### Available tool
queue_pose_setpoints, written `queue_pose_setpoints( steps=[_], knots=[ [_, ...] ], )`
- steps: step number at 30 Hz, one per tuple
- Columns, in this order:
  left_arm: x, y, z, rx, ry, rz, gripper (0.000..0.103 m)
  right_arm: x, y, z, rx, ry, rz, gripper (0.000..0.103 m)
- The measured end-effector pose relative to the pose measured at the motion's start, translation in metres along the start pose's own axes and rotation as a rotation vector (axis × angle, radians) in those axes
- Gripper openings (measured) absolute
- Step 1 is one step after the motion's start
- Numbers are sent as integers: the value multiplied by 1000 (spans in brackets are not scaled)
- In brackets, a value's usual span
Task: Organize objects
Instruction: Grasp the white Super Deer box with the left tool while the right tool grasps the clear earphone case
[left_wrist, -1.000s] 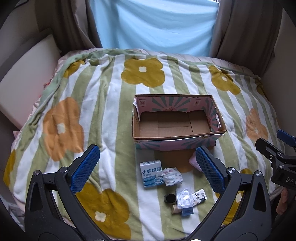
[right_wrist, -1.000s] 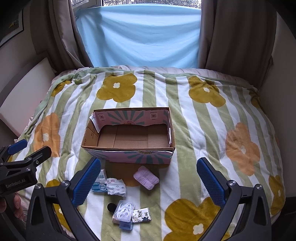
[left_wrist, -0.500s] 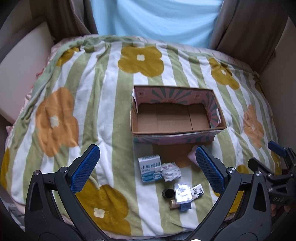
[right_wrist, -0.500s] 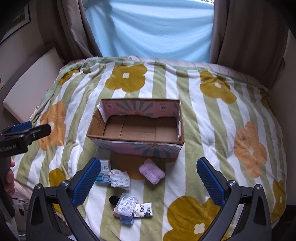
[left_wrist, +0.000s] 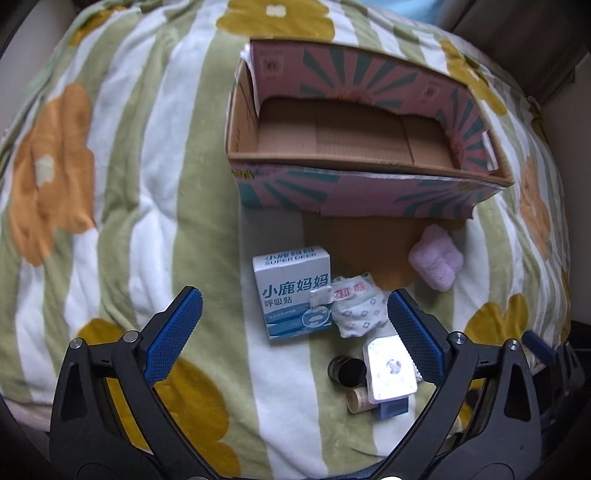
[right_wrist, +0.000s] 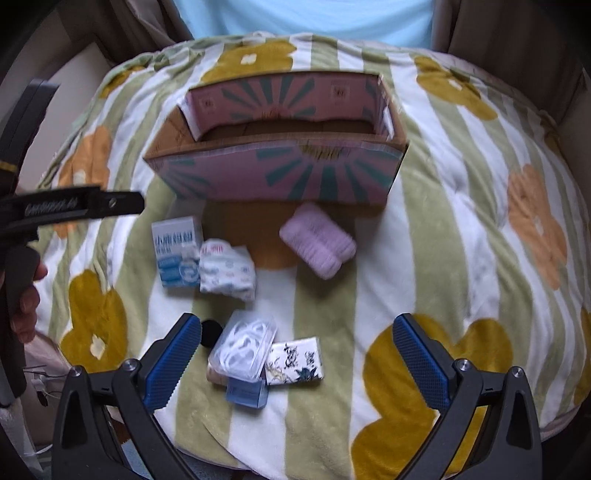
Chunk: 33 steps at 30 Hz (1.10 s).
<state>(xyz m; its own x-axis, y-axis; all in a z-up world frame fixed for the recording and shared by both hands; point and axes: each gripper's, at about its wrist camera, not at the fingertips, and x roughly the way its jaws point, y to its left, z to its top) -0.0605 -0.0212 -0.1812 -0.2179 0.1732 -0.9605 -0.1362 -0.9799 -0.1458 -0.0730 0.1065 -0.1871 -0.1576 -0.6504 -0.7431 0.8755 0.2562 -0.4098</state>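
Both claws are spread wide and hold nothing. The left gripper (left_wrist: 293, 325) hangs over the near part of the blanket (left_wrist: 110, 184), with its blue pads either side of a cluster of small items. The right gripper (right_wrist: 297, 354) hangs over the same cluster from the other side.

An open cardboard box (left_wrist: 369, 184) with a pink and teal sunburst print sits on the blanket beyond the items, and nothing can be seen inside it. Just in front of it lies a lilac pad (right_wrist: 317, 243). To its left a white and blue carton (left_wrist: 291, 291) lies flat, touching a white patterned pouch (left_wrist: 356, 310) on its right side. Nearer the camera are a black cap (left_wrist: 347, 371), a clear case (right_wrist: 243, 349) resting on a small blue box (right_wrist: 245, 393), a beige tube (left_wrist: 358, 400) and a floral packet (right_wrist: 295, 360) beside the case.
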Motion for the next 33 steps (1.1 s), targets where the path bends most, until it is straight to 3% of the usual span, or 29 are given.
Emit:
queue_pose_setpoints(
  steps=[8, 14, 21, 26, 33],
  knots=[
    [54, 1, -11, -21, 33, -8, 98, 48, 28, -35, -47, 38, -10, 102],
    [71, 6, -11, -47, 22, -16, 95, 74, 46, -47, -89, 39, -57, 98],
    [88, 9, -9, -55, 29, -16, 92, 89, 51, -51, -46, 55, -53, 89],
    [93, 11, -2, -48, 23, -21, 89, 93, 62, -58, -56, 59, -64, 89],
    [95, 12, 10, -4, -1, -27, 73, 100, 67, -59, -44, 60, -88, 73]
  ],
)
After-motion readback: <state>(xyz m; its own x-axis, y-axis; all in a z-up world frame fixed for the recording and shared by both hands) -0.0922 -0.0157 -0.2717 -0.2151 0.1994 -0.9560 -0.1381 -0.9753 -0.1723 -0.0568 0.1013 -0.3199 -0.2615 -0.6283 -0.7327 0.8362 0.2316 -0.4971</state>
